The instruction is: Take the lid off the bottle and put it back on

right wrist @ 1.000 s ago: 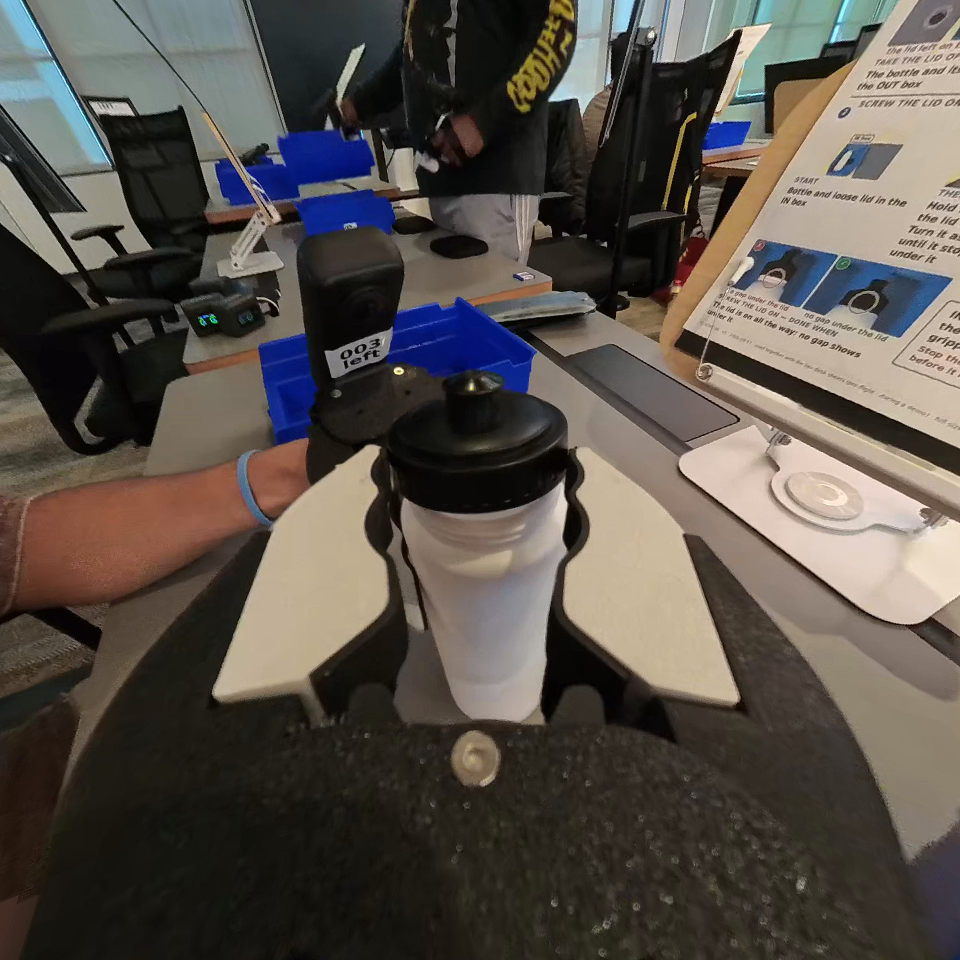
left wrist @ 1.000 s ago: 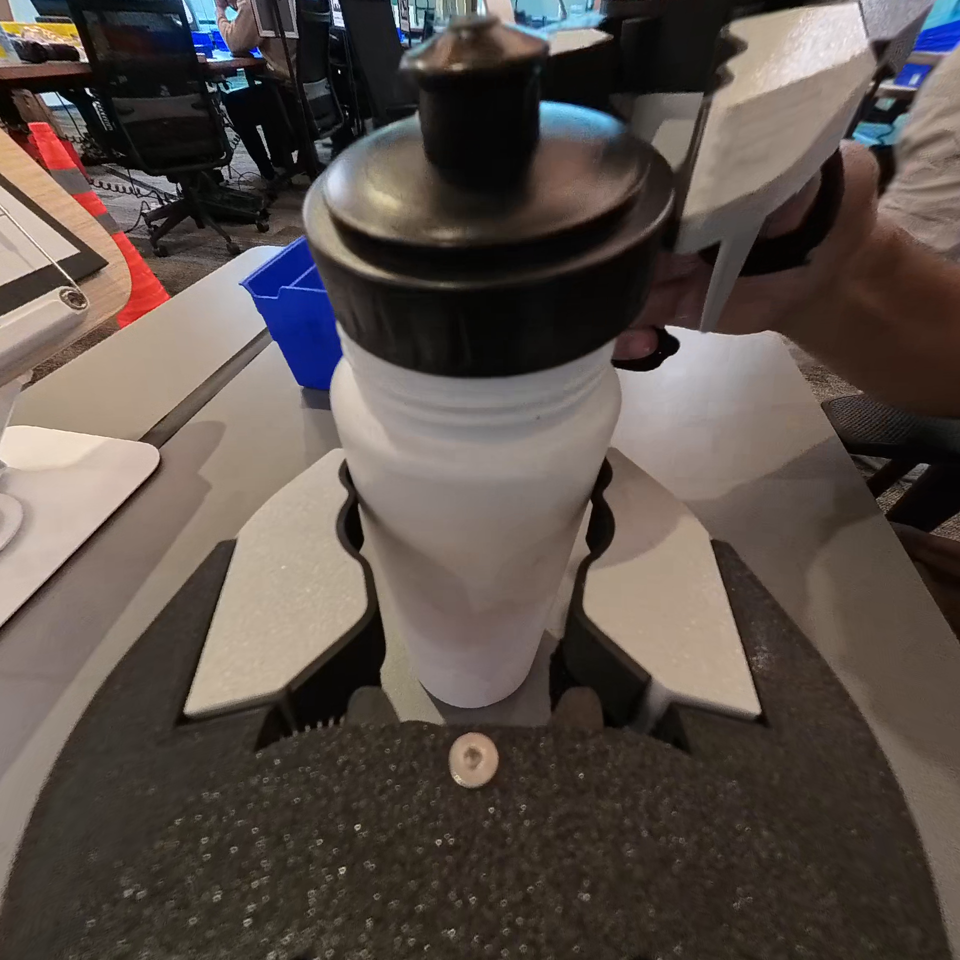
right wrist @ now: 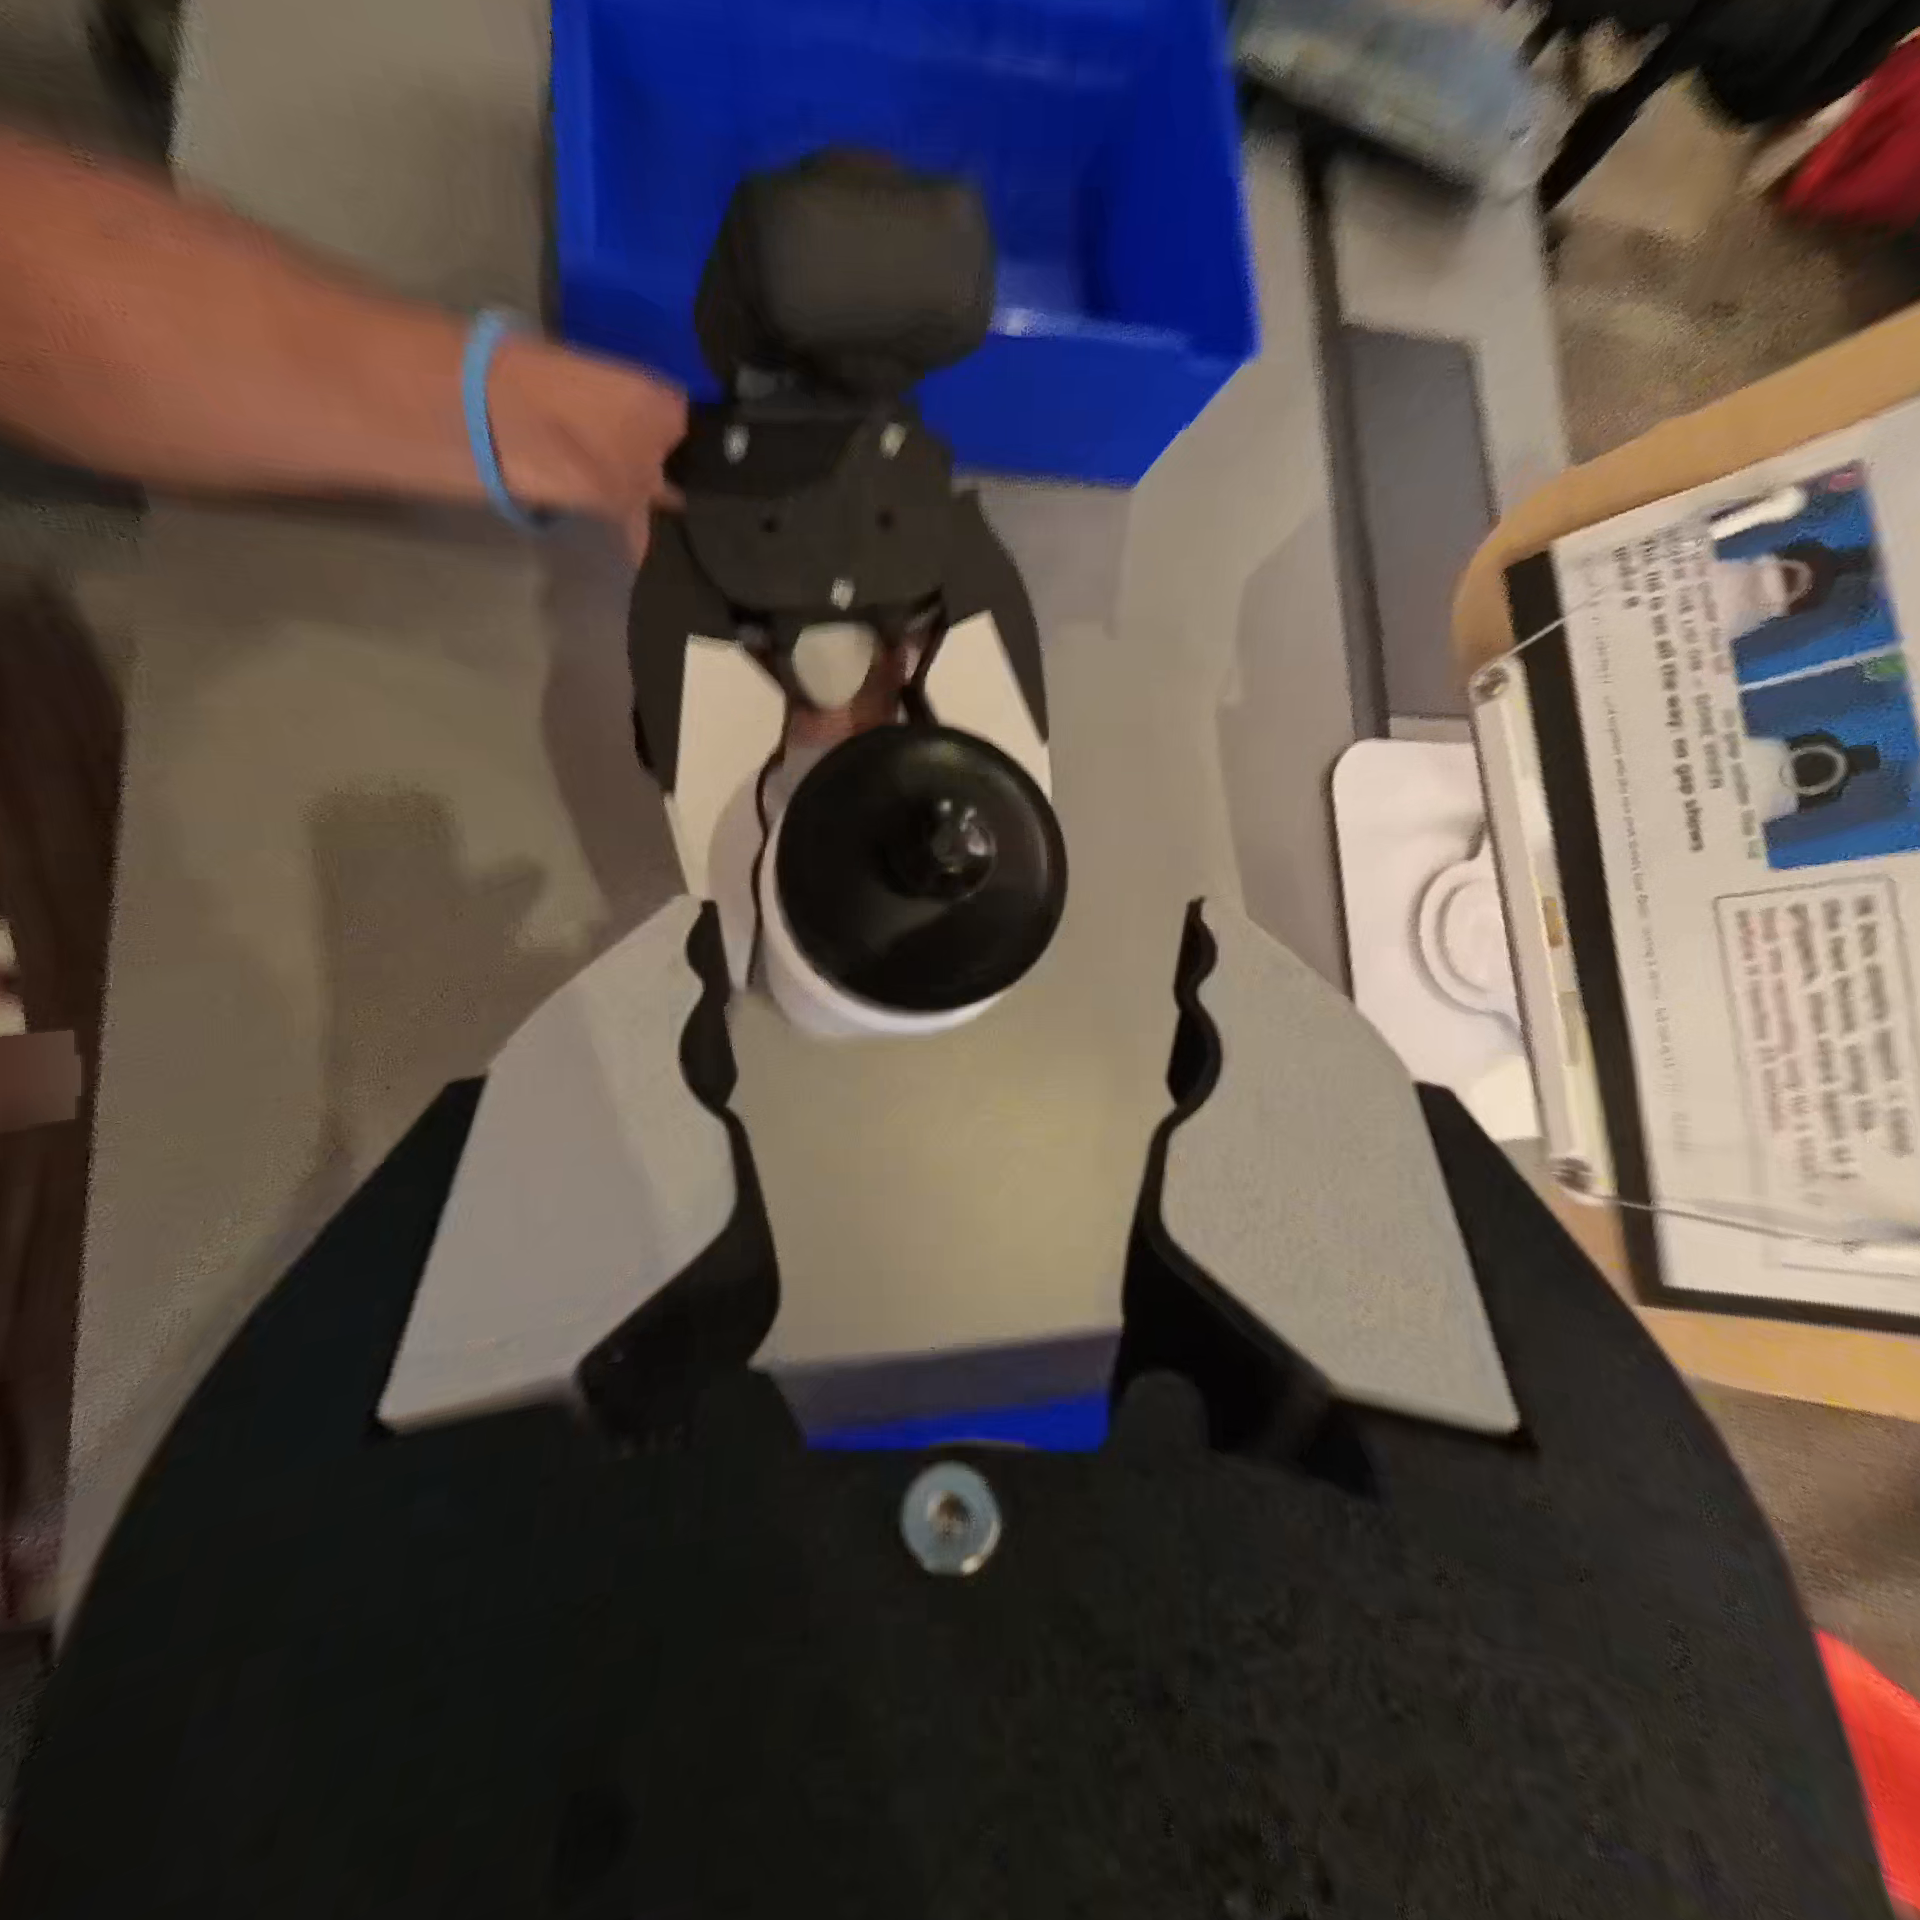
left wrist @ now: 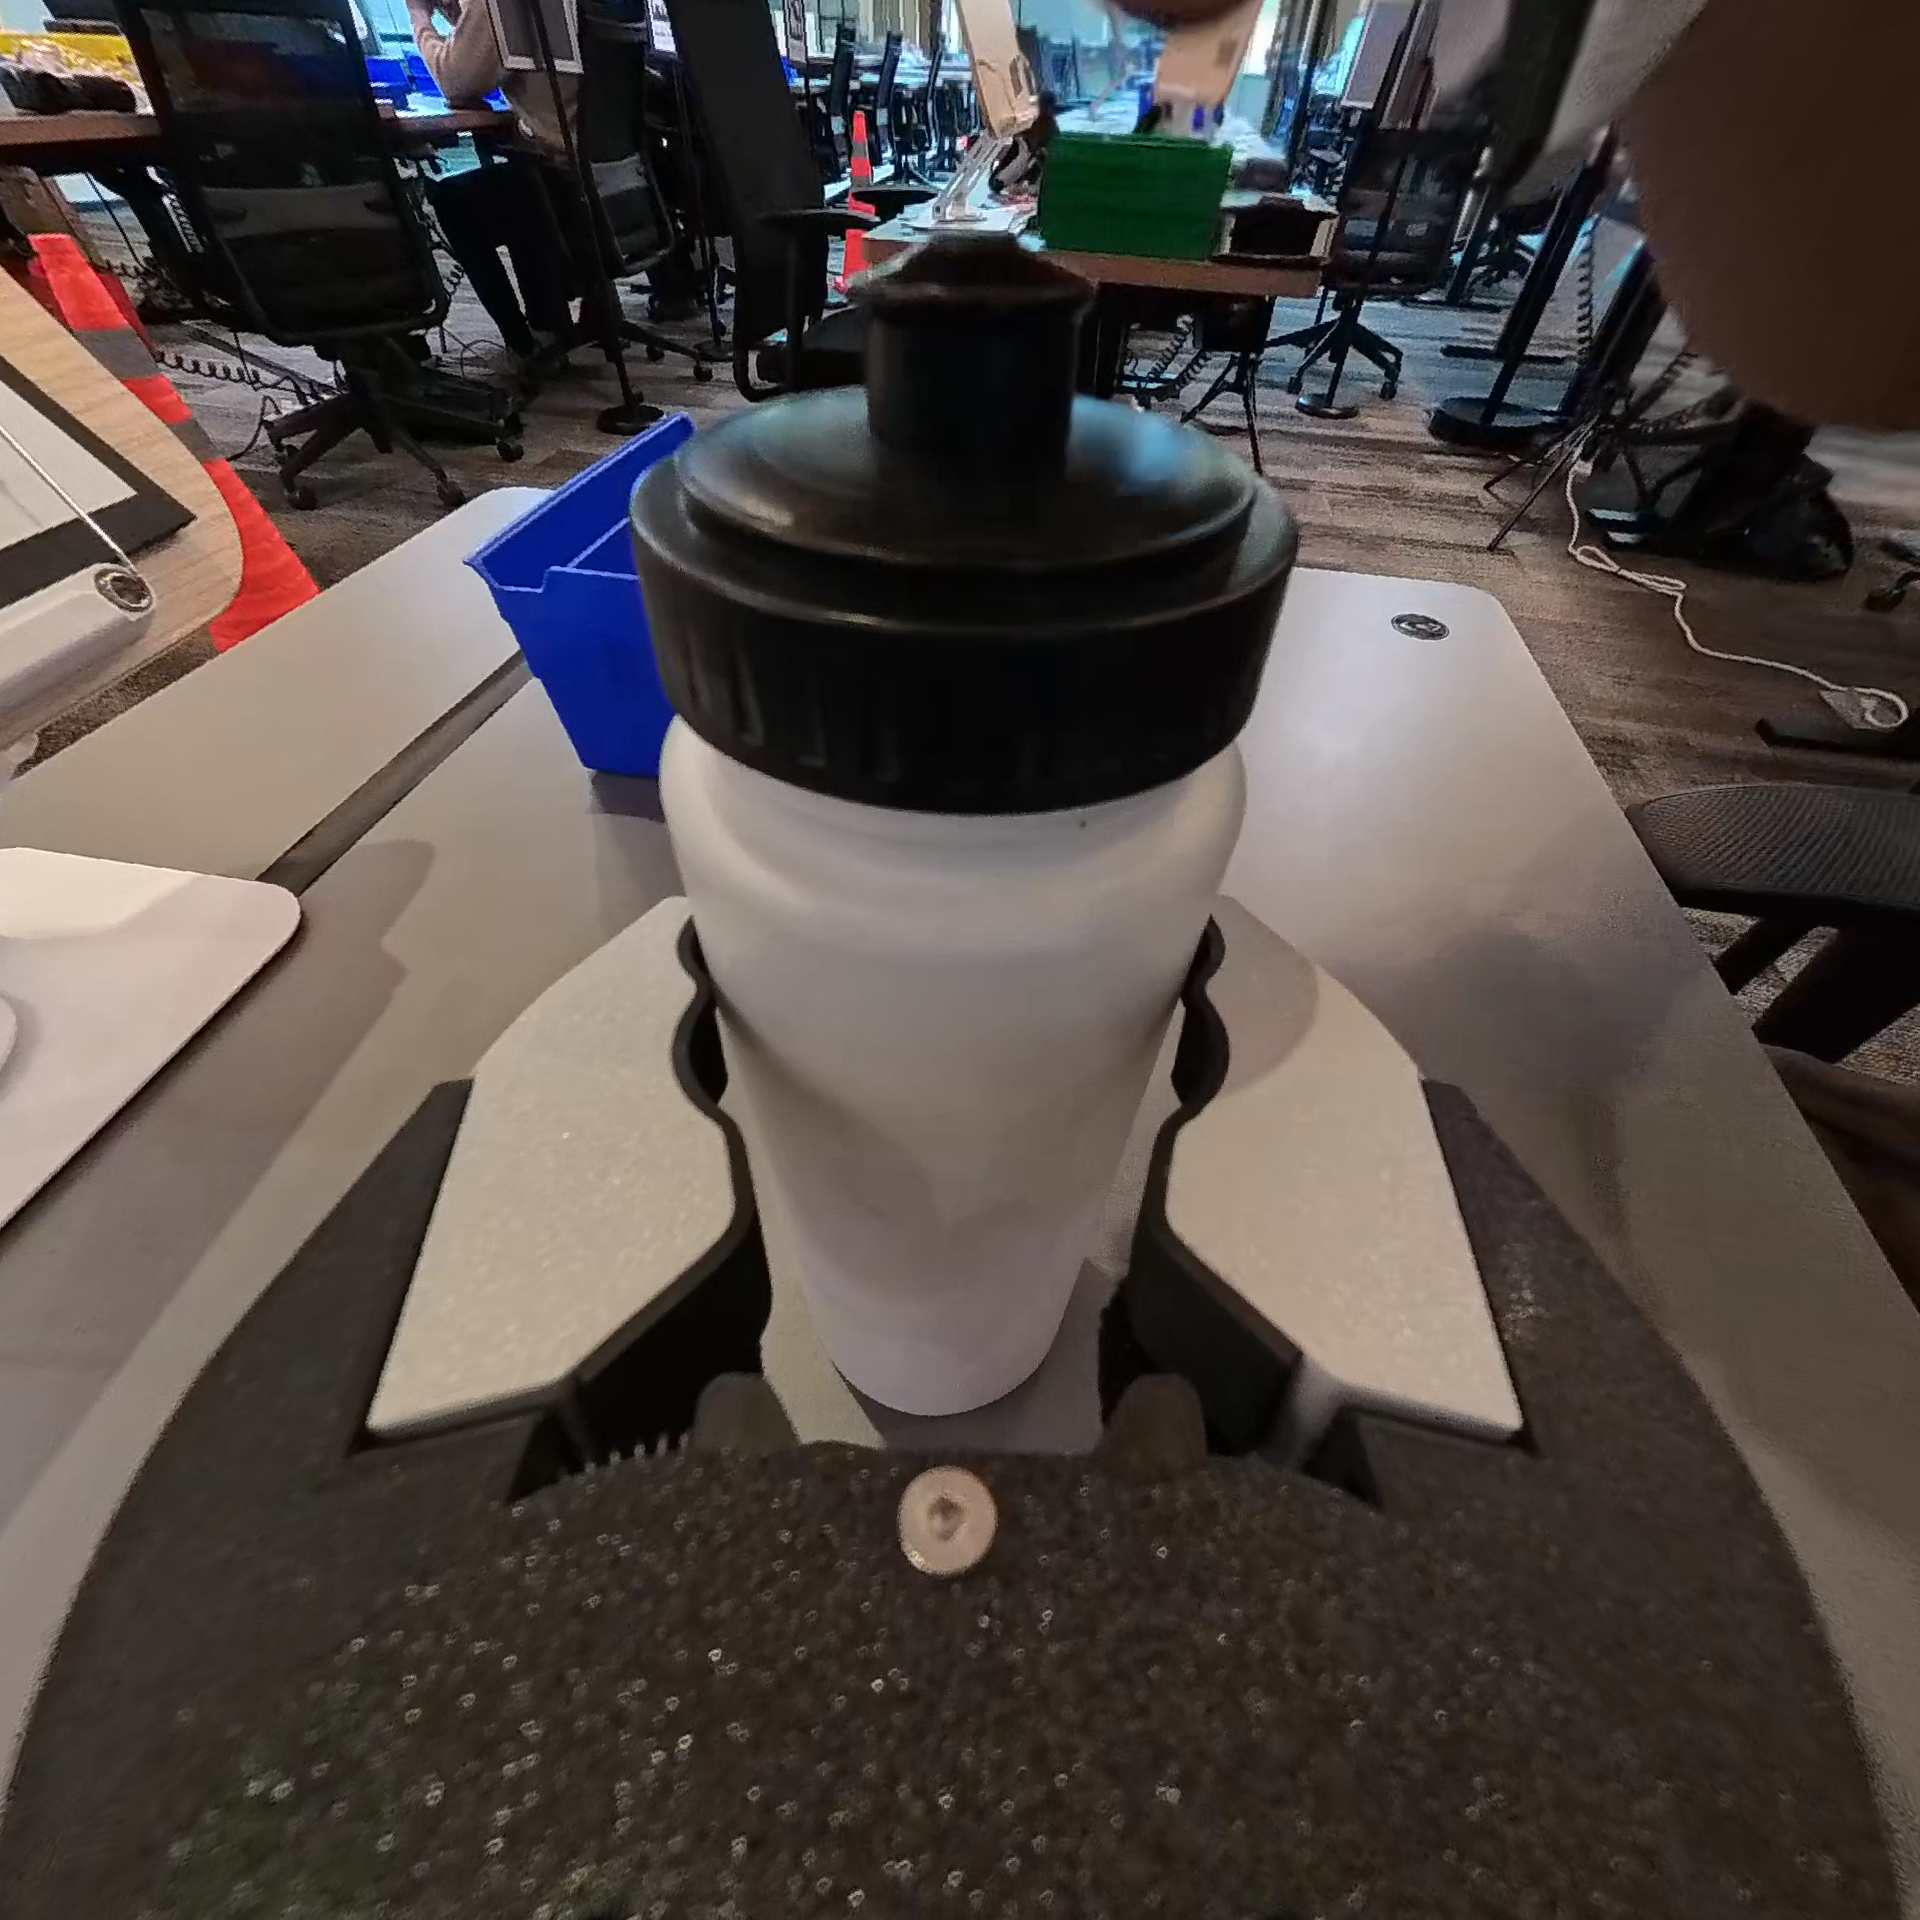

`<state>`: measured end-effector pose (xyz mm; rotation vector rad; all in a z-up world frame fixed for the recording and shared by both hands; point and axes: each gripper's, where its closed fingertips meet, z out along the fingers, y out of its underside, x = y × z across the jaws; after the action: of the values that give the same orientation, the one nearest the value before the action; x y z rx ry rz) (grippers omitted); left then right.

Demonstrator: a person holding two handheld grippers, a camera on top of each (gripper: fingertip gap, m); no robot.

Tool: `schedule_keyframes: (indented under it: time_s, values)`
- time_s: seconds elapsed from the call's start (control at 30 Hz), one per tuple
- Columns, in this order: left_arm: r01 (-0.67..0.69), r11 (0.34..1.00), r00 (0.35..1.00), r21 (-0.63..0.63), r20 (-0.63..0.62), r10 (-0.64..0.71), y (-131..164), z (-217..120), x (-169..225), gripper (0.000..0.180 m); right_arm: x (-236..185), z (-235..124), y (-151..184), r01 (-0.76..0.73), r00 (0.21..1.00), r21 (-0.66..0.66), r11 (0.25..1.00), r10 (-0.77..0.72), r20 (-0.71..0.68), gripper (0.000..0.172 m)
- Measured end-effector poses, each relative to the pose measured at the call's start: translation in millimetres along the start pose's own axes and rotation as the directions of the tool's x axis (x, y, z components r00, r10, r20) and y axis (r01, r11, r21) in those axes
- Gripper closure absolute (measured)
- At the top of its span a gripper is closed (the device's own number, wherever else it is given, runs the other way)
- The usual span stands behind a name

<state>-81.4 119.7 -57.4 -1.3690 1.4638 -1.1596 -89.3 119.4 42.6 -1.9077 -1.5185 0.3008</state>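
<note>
Left gripper [left wrist: 951, 997] clamps the white bottle [left wrist: 951, 1039] upright on the desk [left wrist: 1455, 831]; right gripper [right wrist: 951, 977] hovers above, jaws wide. Black lid [right wrist: 920, 873], at twelve o'clock, apparently awaits gripping and unscrewing.

White bottle [left wrist: 951, 1039], black ribbed lid [left wrist: 961, 665], blue bin [left wrist: 582, 634], grey table [left wrist: 1455, 831], orange cone [left wrist: 249, 530]

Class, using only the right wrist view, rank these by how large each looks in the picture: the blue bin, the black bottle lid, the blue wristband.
1. Blue bin, largest, though cut off by the top edge.
2. Black bottle lid; it sits nearer the camera, which inflates its size.
3. Blue wristband, smallest, a thin band.
</note>
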Motion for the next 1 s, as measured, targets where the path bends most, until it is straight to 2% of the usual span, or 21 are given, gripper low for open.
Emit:
schedule_keyframes:
  time_s: [0.1,0.17,0.27,0.33,0.53,0.7,0.77,0.87,1.0]
  values:
    - [0.000,1.000,1.000,0.000,-0.003,0.000,0.3,0.0,0.5,0.095,-5.5,6.1,6.3,0.242,0.969,-0.222,0.944,-0.223,0.108,0.079]
    - [-0.003,1.000,1.000,-0.002,-0.009,0.003,0.6,0.0,1.7,0.095,-6.5,10.6,9.8,0.391,0.919,-0.294,0.872,-0.349,0.187,0.082]
    - [-0.007,1.000,1.000,-0.003,-0.017,0.007,0.8,0.1,3.3,0.095,-8.6,12.2,11.6,0.533,0.838,-0.310,0.787,-0.442,0.319,0.090]
    - [-0.008,1.000,1.000,-0.002,-0.021,0.008,0.9,0.0,3.6,0.096,-7.7,13.7,12.4,0.583,0.798,-0.295,0.757,-0.464,0.386,0.091]
    - [-0.012,1.000,0.999,0.000,-0.033,0.012,1.0,-0.1,5.5,0.096,-6.7,25.8,8.8,0.632,0.737,-0.258,0.731,-0.464,0.492,0.098]
    - [-0.011,1.000,0.999,0.000,-0.034,0.011,1.1,-0.2,5.3,0.096,-9.8,35.3,11.1,0.647,0.716,-0.259,0.717,-0.454,0.530,0.098]
    - [-0.010,1.000,0.999,0.000,-0.034,0.010,1.1,-0.1,5.2,0.096,-13.4,36.6,14.6,0.637,0.714,-0.259,0.726,-0.428,0.554,0.103]
    - [-0.009,1.000,0.999,-0.001,-0.034,0.009,1.3,-0.1,5.1,0.096,-14.0,38.2,16.2,0.606,0.734,-0.276,0.746,-0.392,0.554,0.103]
    - [-0.004,1.000,0.999,0.000,-0.034,0.004,1.2,-0.4,4.3,0.096,-13.3,38.3,16.5,0.502,0.812,-0.371,0.782,-0.279,0.512,0.103]
